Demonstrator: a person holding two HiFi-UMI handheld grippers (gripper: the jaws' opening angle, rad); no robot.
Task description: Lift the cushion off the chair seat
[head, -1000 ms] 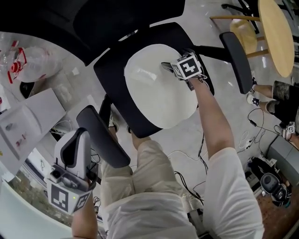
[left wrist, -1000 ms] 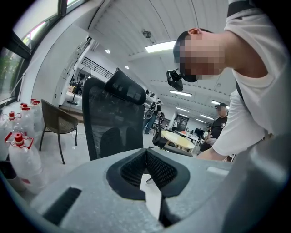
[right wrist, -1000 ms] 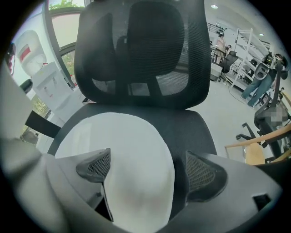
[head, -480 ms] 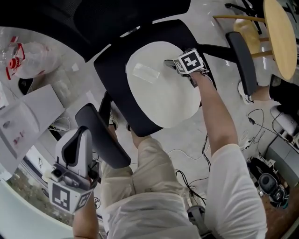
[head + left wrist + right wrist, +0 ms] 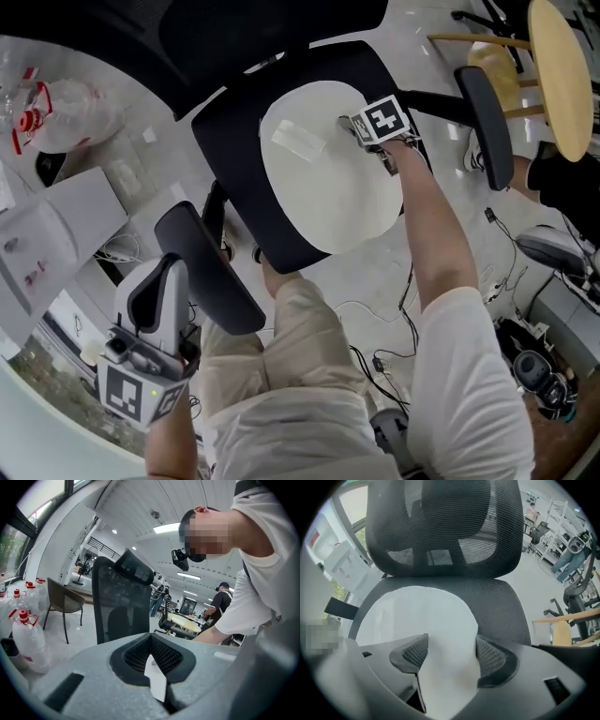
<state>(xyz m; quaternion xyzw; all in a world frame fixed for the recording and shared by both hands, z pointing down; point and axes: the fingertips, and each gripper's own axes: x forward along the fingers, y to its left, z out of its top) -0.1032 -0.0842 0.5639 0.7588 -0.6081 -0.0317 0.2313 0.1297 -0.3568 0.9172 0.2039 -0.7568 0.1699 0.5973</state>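
The white cushion (image 5: 323,183) lies flat on the black chair seat (image 5: 230,136) and covers most of it, with a strip of dark mesh bare on the left and near sides. A small clear patch (image 5: 298,141) sits on the cushion's far part.

The right hand-held gripper (image 5: 349,124) points steeply down at the cushion's far right edge. Its jaws are closing on that edge. In the right gripper view the white material fills the gap and meets both pads (image 5: 412,652), so the edge is pinched, though the cushion is not yet raised off the seat.

The left hand-held gripper (image 5: 161,274) hangs well apart at the near left, beside the chair's left armrest (image 5: 208,281) — its jaws are clenched together with nothing between them. It faces roughly level towards the chair's mesh backrest (image 5: 119,602).
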